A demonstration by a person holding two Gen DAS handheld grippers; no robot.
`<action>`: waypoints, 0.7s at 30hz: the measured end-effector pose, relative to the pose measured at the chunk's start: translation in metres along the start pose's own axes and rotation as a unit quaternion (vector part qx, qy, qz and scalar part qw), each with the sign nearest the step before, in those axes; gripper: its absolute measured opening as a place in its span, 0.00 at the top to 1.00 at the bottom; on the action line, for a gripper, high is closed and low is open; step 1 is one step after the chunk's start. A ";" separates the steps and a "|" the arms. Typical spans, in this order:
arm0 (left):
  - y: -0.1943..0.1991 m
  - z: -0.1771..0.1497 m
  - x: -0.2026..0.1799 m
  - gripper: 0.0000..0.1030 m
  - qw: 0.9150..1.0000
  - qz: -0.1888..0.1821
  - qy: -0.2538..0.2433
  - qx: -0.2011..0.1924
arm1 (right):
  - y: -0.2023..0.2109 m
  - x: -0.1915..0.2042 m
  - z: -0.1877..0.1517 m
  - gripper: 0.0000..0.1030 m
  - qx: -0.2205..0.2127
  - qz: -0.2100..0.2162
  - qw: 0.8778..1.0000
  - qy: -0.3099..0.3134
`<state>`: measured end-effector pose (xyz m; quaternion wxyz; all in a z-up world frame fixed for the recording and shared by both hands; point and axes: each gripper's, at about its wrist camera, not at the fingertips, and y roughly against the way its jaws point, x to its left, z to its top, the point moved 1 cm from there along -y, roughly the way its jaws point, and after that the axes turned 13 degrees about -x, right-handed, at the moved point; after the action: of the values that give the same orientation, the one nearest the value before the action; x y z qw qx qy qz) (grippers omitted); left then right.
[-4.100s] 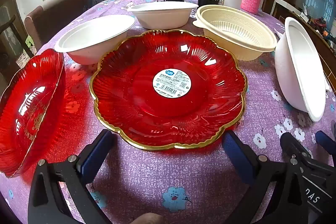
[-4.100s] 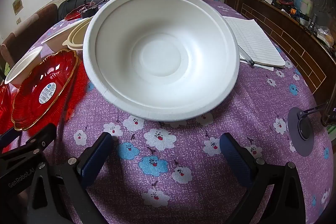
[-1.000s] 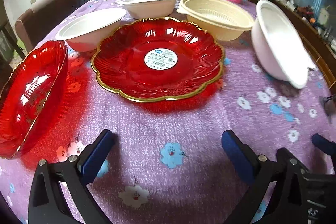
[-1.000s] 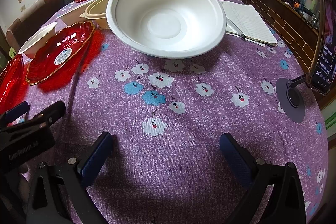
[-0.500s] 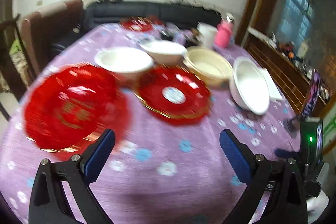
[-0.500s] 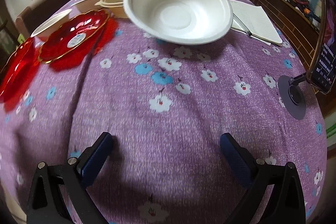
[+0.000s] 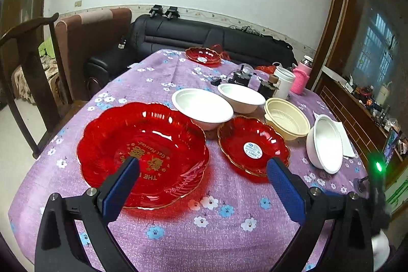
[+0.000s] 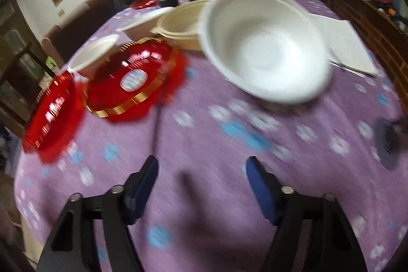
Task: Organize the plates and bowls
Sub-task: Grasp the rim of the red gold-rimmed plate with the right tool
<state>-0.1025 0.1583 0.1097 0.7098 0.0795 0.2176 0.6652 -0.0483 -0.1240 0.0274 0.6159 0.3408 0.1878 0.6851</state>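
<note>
A large red plate (image 7: 142,152) with gold lettering lies near the table's left front. To its right sits a smaller gold-rimmed red plate (image 7: 252,144) with a white sticker. Behind them are two white bowls (image 7: 202,108) (image 7: 241,97) and a cream bowl (image 7: 287,120). A third white bowl (image 7: 325,142) sits at the right. My left gripper (image 7: 202,161) hangs open above the table's front, holding nothing. The right wrist view is blurred. My right gripper (image 8: 202,160) is closing with nothing between its jaws, short of that white bowl (image 8: 265,47) and the stickered plate (image 8: 132,80).
Another red plate (image 7: 202,55) lies at the far end, near a white jar (image 7: 283,80) and a pink bottle (image 7: 302,79). A notebook (image 8: 344,47) lies right of the white bowl. A phone stand (image 8: 389,144) is at the right edge. Chairs (image 7: 38,83) stand to the left.
My left gripper has risen and drawn back, so the whole table now shows. My right gripper's jaws have narrowed, and its view has shifted and blurred. No dish has moved.
</note>
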 end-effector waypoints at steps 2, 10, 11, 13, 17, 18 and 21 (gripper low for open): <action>-0.001 -0.003 -0.002 0.03 1.000 -0.003 -0.003 0.007 | -0.016 0.010 0.013 0.30 -0.002 0.012 1.000 -0.021; 0.001 -0.006 0.003 0.05 1.000 -0.012 0.005 0.015 | -0.082 0.042 0.044 0.67 0.011 -0.009 0.999 -0.051; 0.000 -0.006 0.003 0.07 1.000 -0.015 0.007 0.018 | -0.084 0.043 0.043 0.82 0.020 -0.006 0.998 -0.057; -0.001 -0.007 0.003 0.09 0.999 -0.019 0.012 0.024 | -0.080 0.040 0.041 0.85 0.022 0.002 0.997 -0.067; -0.004 -0.011 -0.001 0.13 0.999 -0.029 0.013 0.036 | -0.057 0.034 0.027 0.86 0.023 0.005 0.998 -0.056; -0.004 -0.012 -0.003 0.13 0.999 -0.031 0.012 0.037 | -0.050 0.031 0.022 0.86 0.028 0.011 0.998 -0.056; -0.003 -0.014 -0.012 0.13 0.998 -0.042 0.001 0.039 | -0.025 0.020 0.001 0.87 0.050 0.023 0.997 -0.054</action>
<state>-0.1060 0.1438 0.0990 0.7335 0.0973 0.2478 0.6254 -0.0294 -0.1006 0.0157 0.5916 0.4118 0.1803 0.6692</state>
